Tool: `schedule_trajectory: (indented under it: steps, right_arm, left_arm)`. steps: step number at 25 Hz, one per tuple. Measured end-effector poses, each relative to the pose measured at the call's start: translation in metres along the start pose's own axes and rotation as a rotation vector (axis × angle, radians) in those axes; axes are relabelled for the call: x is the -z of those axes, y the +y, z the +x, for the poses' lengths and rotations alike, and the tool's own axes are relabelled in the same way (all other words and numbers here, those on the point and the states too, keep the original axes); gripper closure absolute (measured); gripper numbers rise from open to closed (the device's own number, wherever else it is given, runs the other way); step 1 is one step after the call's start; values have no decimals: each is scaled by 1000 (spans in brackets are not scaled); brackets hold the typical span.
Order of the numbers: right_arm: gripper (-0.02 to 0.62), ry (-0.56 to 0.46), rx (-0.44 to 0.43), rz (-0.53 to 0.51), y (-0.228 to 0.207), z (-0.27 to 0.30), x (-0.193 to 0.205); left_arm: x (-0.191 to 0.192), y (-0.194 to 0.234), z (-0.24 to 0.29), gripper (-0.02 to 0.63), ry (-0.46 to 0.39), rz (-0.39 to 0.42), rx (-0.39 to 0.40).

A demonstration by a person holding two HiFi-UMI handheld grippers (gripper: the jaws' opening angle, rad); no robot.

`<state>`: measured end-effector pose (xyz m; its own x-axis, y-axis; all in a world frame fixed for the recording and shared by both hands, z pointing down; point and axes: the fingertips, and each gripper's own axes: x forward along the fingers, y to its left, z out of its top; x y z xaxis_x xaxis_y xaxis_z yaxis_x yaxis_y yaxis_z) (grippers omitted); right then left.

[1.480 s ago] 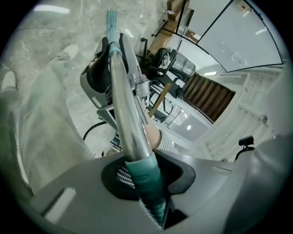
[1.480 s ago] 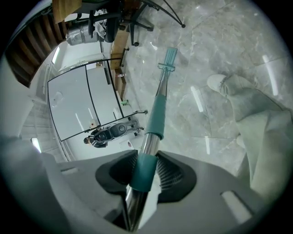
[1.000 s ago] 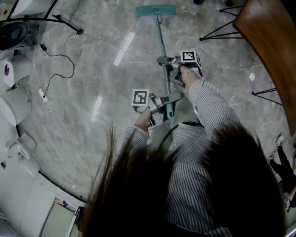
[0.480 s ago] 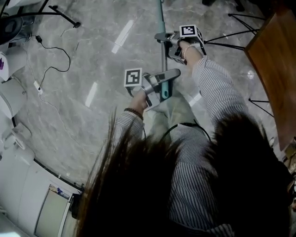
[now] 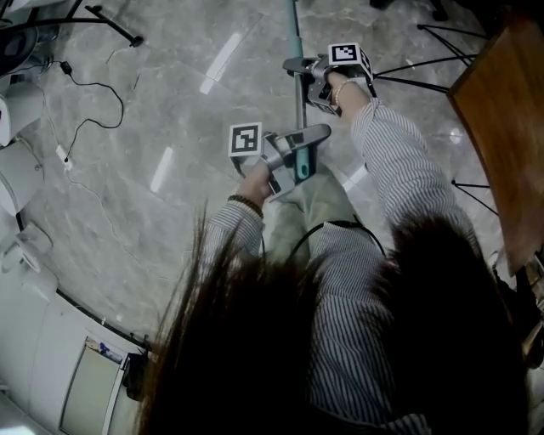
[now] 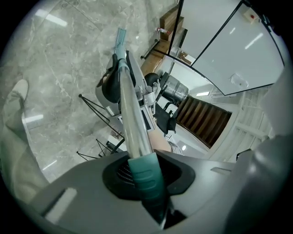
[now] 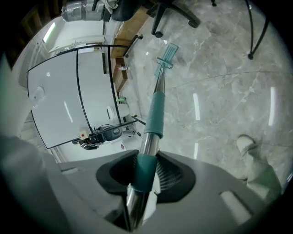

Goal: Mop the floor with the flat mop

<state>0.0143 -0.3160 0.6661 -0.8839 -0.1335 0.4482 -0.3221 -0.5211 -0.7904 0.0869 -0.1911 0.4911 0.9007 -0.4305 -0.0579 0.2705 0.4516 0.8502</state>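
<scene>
The flat mop's metal pole runs from the top edge of the head view down to its teal end grip. The mop head lies out of that view. It shows far off on the floor as a teal bar in the right gripper view and also in the left gripper view. My left gripper is shut on the teal end grip. Further up the pole, my right gripper is shut on a teal sleeve.
A wooden table stands at the right, with black tripod legs beside it. A cable trails over the grey marble floor toward white equipment at the left. A shoe stands near the pole. An office chair base is beyond the mop head.
The mop has slid forward and its head has left the top of the head view. Both grippers moved forward with the pole, still shut on it. Little has shifted in the last half second.
</scene>
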Motion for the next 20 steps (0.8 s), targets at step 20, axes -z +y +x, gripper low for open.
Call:
schedule_trajectory:
  steps: [20]
  right_arm:
    - [488, 35, 14, 21, -58, -12, 105]
  left_arm:
    - [96, 59, -49, 548, 105, 0, -29]
